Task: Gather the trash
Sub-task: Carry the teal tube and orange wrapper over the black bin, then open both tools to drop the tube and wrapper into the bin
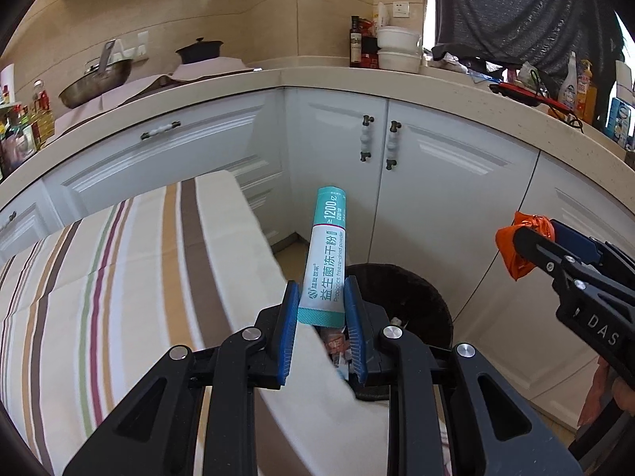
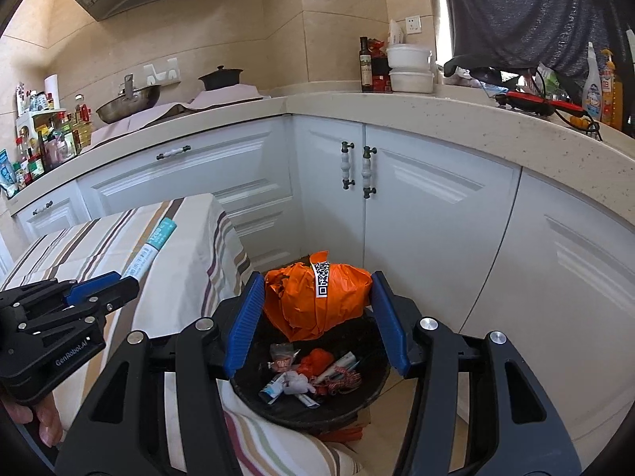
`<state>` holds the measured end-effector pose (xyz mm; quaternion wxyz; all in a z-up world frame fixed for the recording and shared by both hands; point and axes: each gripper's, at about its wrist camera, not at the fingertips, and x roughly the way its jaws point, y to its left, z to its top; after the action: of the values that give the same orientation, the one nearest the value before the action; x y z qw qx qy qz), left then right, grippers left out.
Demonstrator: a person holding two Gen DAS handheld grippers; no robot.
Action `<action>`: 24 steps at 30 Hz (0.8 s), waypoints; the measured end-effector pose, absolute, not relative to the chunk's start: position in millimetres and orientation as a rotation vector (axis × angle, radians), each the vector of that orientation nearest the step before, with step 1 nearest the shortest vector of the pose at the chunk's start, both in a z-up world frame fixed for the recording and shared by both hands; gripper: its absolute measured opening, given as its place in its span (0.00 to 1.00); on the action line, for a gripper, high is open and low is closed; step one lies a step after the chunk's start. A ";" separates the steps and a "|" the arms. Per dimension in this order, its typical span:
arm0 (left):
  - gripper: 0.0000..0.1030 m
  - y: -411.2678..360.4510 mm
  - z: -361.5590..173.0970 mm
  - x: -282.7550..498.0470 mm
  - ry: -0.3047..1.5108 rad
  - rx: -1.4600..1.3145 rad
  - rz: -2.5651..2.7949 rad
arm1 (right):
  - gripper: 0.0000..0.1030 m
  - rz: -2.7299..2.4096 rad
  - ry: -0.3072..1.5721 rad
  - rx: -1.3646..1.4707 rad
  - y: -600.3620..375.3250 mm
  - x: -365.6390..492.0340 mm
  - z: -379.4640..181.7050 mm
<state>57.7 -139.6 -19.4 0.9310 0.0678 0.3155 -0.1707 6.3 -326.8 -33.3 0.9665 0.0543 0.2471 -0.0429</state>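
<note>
My left gripper (image 1: 321, 313) is shut on a teal-and-white powder sachet (image 1: 325, 254), which stands up between the blue pads over the table's right edge. My right gripper (image 2: 319, 309) is shut on a crumpled orange bag (image 2: 317, 297) with a QR label, held just above a dark round trash bin (image 2: 369, 388) on the floor. Several wrappers and a red string lie inside the bin. In the left wrist view the right gripper (image 1: 528, 250) with the orange bag (image 1: 516, 246) is at the right. In the right wrist view the left gripper (image 2: 123, 281) with the sachet (image 2: 152, 246) is at the left.
A table with a striped cloth (image 1: 119, 277) fills the left side, its edge overhanging the bin (image 1: 416, 297). White cabinet doors (image 2: 436, 218) and a beige counter (image 2: 456, 119) wrap around behind. Pots, bottles and bowls crowd the counter. A person's fingers (image 2: 43, 420) hold the left gripper.
</note>
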 end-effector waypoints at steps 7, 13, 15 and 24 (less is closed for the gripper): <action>0.24 -161.3 -32.1 73.6 0.659 0.143 -0.354 | 0.52 -0.080 0.509 0.107 -332.7 26.3 -42.6; 0.24 -172.9 -40.3 87.9 0.670 0.138 -0.351 | 0.52 -0.088 0.525 0.120 -341.9 41.7 -54.2; 0.24 -175.4 -40.8 91.1 0.667 0.133 -0.352 | 0.52 -0.092 0.527 0.124 -344.9 45.5 -57.3; 0.24 -184.6 -46.1 102.5 0.670 0.122 -0.343 | 0.52 -0.088 0.537 0.129 -352.0 59.0 -67.3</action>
<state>102.5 -184.6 -46.1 0.9282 0.0597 0.3269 -0.1674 59.0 -352.0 -67.3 0.9612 0.0635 0.2650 -0.0435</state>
